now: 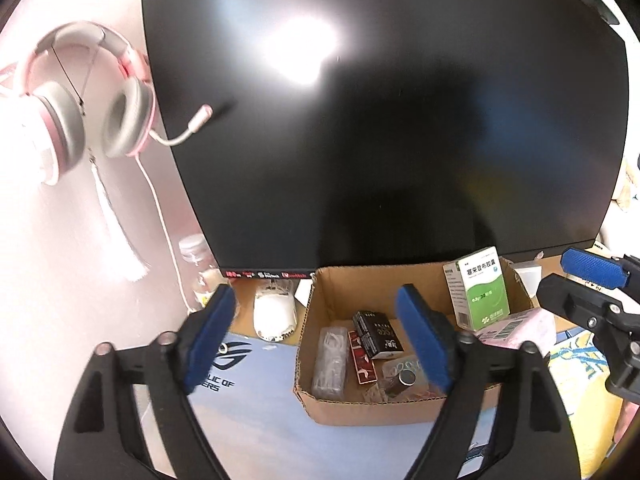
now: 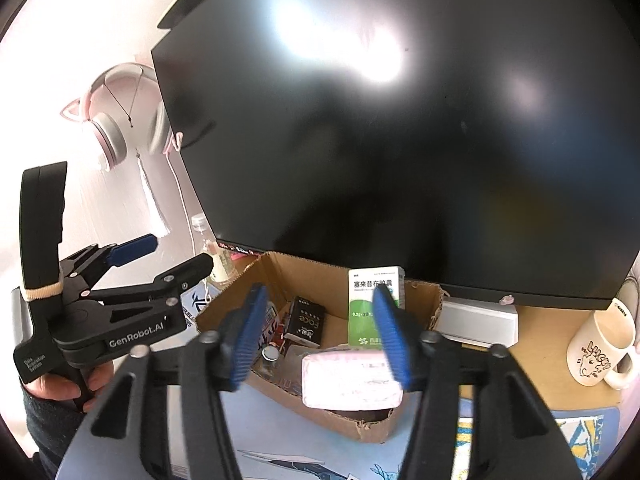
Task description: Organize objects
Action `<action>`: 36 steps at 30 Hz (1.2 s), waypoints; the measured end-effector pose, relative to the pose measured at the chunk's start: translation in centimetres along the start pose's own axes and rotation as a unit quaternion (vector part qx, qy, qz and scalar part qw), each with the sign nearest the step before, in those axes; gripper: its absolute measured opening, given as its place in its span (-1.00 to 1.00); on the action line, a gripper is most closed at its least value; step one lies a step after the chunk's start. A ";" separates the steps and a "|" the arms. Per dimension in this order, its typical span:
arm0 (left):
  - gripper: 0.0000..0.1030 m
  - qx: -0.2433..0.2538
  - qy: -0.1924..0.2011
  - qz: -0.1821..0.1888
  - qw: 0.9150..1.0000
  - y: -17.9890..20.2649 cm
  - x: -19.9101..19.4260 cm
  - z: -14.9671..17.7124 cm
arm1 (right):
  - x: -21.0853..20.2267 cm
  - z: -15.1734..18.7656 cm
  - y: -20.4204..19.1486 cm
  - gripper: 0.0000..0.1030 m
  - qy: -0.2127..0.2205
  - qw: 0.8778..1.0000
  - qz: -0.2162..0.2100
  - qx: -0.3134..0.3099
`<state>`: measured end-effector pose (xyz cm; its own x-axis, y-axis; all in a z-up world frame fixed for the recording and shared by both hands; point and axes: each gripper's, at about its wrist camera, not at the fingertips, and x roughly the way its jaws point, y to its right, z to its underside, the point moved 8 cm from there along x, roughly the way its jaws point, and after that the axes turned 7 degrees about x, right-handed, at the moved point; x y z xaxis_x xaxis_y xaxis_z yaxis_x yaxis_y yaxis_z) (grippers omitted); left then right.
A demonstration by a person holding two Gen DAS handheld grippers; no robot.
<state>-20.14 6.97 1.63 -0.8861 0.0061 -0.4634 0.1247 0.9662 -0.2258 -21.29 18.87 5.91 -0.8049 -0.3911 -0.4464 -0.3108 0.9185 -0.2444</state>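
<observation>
Cardboard box (image 2: 362, 426) sits on the desk mat (image 1: 256, 432) just under the big black monitor (image 1: 380, 120); green medicine box (image 2: 374, 304) stands inside it; pink headphones (image 1: 80, 96) hang left of the monitor; left gripper (image 1: 322, 342) and right gripper (image 2: 320, 336) hang open, holding nothing.

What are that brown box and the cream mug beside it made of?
The brown box looks like matte corrugated cardboard: its torn front edge shows a rough fibrous layer and its flaps fold in creases. The cream mug looks like glazed ceramic, with a smooth, slightly shiny wall, thick handle and printed drawing, though enamel cannot be ruled out.
</observation>
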 end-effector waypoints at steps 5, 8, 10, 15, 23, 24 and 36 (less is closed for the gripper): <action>0.82 -0.007 0.008 0.010 1.000 0.1 -1.3 -0.1 | -1.1 -0.2 -0.4 0.64 0.003 1.000 0.003 -0.008; 0.98 -0.005 0.016 -0.003 1.000 0.1 -2.2 -0.3 | -1.8 -0.3 -0.4 0.77 0.012 1.000 0.008 -0.010; 1.00 -0.004 0.021 -0.016 1.000 0.0 -2.7 -0.4 | -2.3 -0.4 -0.3 0.88 0.016 1.000 0.008 -0.010; 1.00 -0.006 0.029 -0.028 0.999 -0.5 -3.8 -0.6 | -3.3 -0.4 0.0 1.00 0.022 1.000 0.007 -0.004; 1.00 -0.006 0.043 -0.050 0.998 -1.0 -5.8 -0.5 | -5.1 0.3 0.5 1.00 0.033 0.999 0.030 -0.010; 1.00 -0.007 0.044 -0.052 0.998 -1.1 -6.0 -0.3 | -5.4 0.3 0.5 1.00 0.035 0.999 0.030 -0.011; 1.00 -0.040 0.045 -0.070 0.996 -1.8 -7.8 2.9 | -6.8 1.4 0.9 1.00 0.055 0.998 0.036 -0.005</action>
<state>-12.15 4.38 3.14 -0.9289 -0.1103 -0.3534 -0.0355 0.9767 -0.2115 -15.42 22.28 7.45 -0.8754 -0.3160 -0.3659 -0.2549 0.9447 -0.2062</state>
